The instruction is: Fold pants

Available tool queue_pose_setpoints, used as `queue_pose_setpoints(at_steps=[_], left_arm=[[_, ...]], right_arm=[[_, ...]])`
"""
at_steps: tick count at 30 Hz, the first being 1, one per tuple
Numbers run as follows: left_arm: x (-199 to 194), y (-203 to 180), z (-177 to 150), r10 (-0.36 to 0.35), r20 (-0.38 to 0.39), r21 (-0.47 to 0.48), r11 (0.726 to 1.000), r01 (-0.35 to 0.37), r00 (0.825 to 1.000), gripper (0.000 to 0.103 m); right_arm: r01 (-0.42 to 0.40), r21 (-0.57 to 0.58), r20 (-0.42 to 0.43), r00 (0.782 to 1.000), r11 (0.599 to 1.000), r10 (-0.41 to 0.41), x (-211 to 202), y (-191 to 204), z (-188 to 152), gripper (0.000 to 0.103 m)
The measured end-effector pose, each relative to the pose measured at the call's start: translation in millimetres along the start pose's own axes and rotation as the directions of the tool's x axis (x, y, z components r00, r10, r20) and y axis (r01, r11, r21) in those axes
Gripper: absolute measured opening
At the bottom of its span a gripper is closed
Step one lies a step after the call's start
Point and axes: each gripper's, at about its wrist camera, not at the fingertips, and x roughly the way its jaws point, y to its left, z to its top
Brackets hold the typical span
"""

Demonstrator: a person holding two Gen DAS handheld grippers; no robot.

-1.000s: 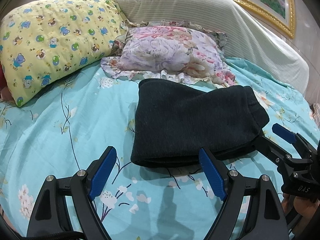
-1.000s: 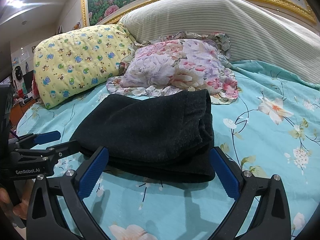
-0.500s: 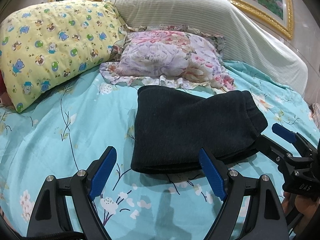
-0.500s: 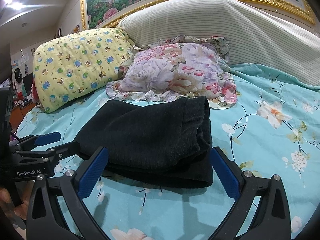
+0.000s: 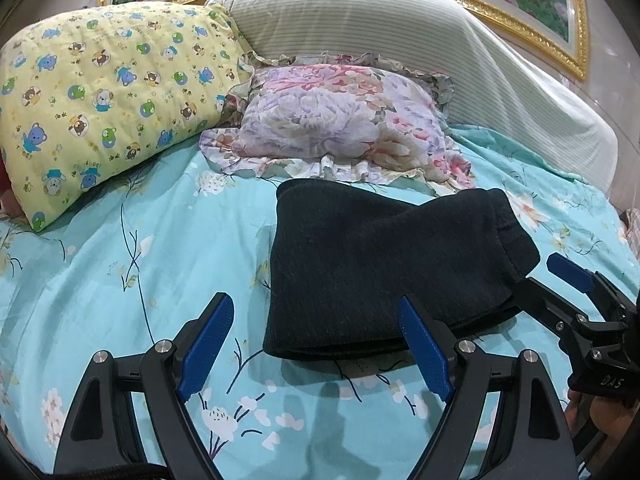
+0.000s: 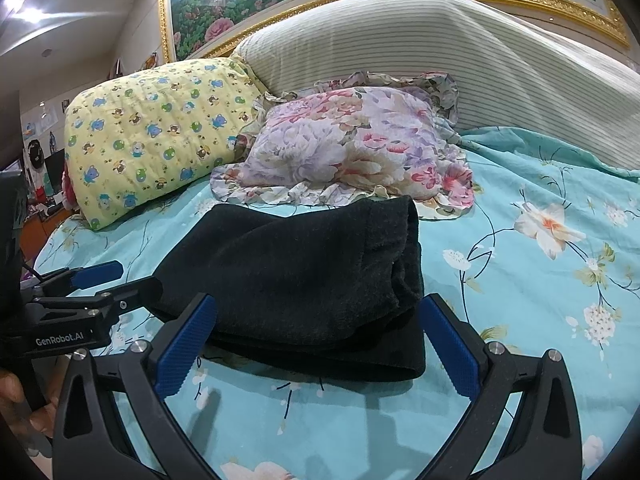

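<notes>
Both jaws are spread wide and hold nothing as our left gripper [image 5: 316, 352] and right gripper [image 6: 316, 350] hang just in front of the folded black pants [image 5: 384, 272], which lie below the flowery pillow [image 5: 344, 120], so we think folding is finished and we only need to back away.

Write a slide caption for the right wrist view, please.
Folded black pants lie on the floral bedsheet, framed by the open right tool.
</notes>
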Motion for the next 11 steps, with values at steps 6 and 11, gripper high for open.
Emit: queue_pose_setpoints(at_steps=[6,11], left_arm=[[3.5,-0.9,1.0,0.004,-0.007,0.009,1.000,-0.004,1.000,0.085],[4.4,-2.4,3.6,-0.013,-0.021,0.008,1.000,0.013,1.000,0.085]], right_arm=[[-0.002,0.018,0.002,1.000,1.000,0.002,1.7,-2.7,-0.5,0.102],[-0.004,0.022,0.002,1.000,1.000,0.004,1.6,-3.1,-1.8,0.102]])
